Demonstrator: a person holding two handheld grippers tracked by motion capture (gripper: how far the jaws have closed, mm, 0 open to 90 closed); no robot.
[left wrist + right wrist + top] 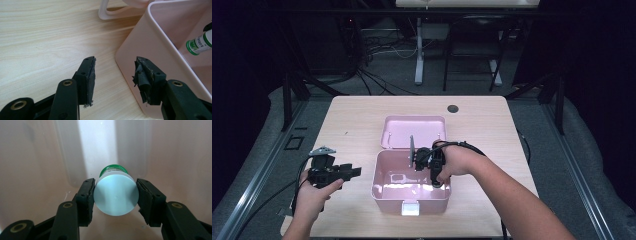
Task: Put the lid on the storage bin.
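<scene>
A pink plastic box [377, 186] stands open at the middle of the wooden table, its lid [413, 131] folded back behind it. My right gripper [435, 181] reaches down inside the box. In the right gripper view its jaws [115, 185] press on both sides of the white cap of a small bottle [116, 195] with a green band, which points at the box's floor. The same bottle [200, 43], with a green and white label, shows inside the box in the left gripper view. My left gripper [353, 173] [115, 59] hangs open and empty just left of the box wall [140, 47].
A white latch [410, 207] sits on the box's front wall. A pink handle loop [107, 15] lies beside the box. A dark round hole [453, 108] marks the table's far side. Bare wood [347, 130] lies left of the box.
</scene>
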